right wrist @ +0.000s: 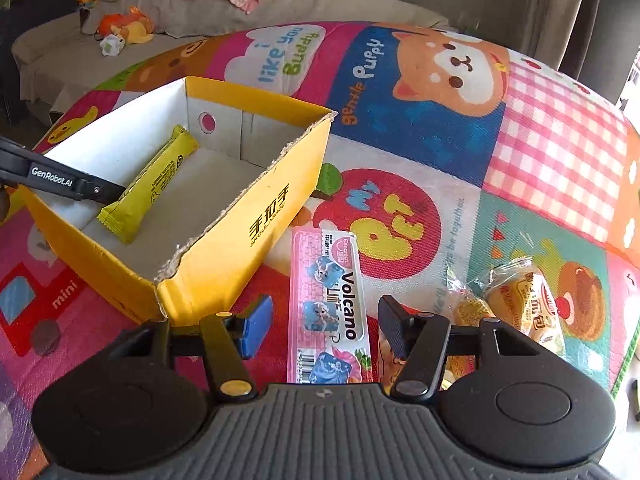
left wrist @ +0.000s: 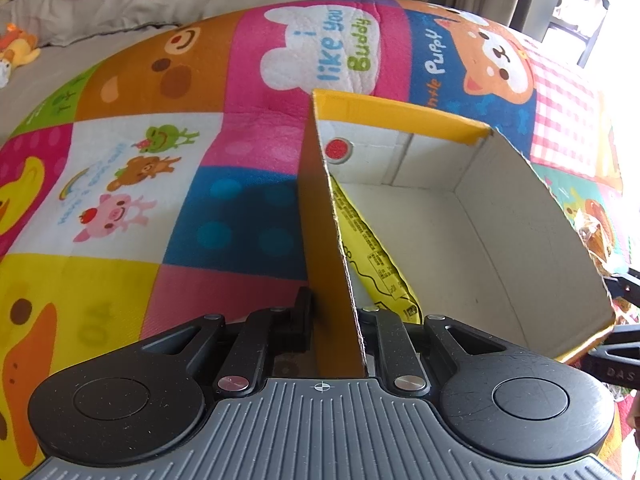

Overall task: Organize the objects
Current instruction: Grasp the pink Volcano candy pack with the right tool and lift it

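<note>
A yellow cardboard box (right wrist: pixel 256 200) with a white inside stands on the colourful play mat (right wrist: pixel 520 152). A yellow-green snack bar (right wrist: pixel 152 188) lies inside it, also seen in the left wrist view (left wrist: pixel 372 256). My left gripper (left wrist: pixel 336 320) is shut on the box's left wall (left wrist: pixel 324 240); it shows in the right wrist view (right wrist: pixel 60 180). My right gripper (right wrist: pixel 324 324) is open and empty, its jaws either side of a pink Volcano snack packet (right wrist: pixel 328 304) on the mat. Two wrapped buns (right wrist: pixel 520 300) lie to its right.
A beige sofa (right wrist: pixel 240 12) with clothes and a plush toy (right wrist: pixel 128 28) runs along the back. Curtains (right wrist: pixel 560 0) hang at the far right. The mat's right edge (right wrist: pixel 624 360) meets the floor.
</note>
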The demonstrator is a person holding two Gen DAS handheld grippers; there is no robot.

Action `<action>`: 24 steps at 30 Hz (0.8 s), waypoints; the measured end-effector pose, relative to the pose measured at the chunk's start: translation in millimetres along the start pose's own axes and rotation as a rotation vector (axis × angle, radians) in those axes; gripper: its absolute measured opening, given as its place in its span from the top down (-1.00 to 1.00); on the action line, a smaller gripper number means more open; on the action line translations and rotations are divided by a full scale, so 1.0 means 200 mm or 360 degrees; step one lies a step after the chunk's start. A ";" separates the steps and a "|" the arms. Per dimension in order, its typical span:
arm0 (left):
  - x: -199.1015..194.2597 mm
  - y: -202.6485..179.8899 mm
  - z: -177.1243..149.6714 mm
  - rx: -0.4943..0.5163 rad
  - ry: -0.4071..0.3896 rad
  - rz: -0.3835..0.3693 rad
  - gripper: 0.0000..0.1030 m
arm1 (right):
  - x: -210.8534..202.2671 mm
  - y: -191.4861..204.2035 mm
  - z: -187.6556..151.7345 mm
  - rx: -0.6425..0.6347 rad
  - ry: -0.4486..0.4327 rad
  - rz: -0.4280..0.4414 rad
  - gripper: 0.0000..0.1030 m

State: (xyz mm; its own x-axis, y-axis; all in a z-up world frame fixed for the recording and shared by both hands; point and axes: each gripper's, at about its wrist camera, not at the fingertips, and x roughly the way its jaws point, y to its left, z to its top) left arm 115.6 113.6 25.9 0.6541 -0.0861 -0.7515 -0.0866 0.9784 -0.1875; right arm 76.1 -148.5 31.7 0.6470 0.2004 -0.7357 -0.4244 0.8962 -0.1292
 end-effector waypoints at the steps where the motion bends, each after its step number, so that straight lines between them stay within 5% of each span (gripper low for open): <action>1: 0.00 0.00 0.00 0.0003 -0.0002 0.0007 0.71 | 0.02 -0.01 0.00 0.0031 0.0010 0.0017 -0.14; 5: 0.00 -0.02 0.00 0.0015 -0.0004 0.0023 0.70 | 0.09 -0.05 -0.01 0.0122 0.0066 0.0087 -0.14; 7: 0.00 -0.02 0.00 0.0019 -0.0003 0.0024 0.70 | 0.08 -0.07 -0.02 0.0157 0.0076 0.0110 0.11; 10: 0.00 -0.02 0.00 0.0038 -0.0004 0.0029 0.71 | 0.00 -0.10 -0.03 0.0209 0.0091 0.0124 0.16; 20: 0.02 -0.03 0.01 0.0111 -0.0012 0.0011 0.73 | -0.69 -0.08 -0.17 0.0241 -0.0032 0.0245 0.16; 24: 0.02 -0.03 0.01 0.0107 -0.0012 0.0010 0.73 | -0.96 -0.02 -0.13 0.0205 -0.0180 0.0317 0.16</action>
State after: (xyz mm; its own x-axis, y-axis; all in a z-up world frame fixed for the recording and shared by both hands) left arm 120.0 107.5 26.0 0.6594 -0.0786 -0.7476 -0.0405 0.9894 -0.1398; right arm -62.6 -200.6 157.1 0.6286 0.4144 -0.6581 -0.4712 0.8762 0.1016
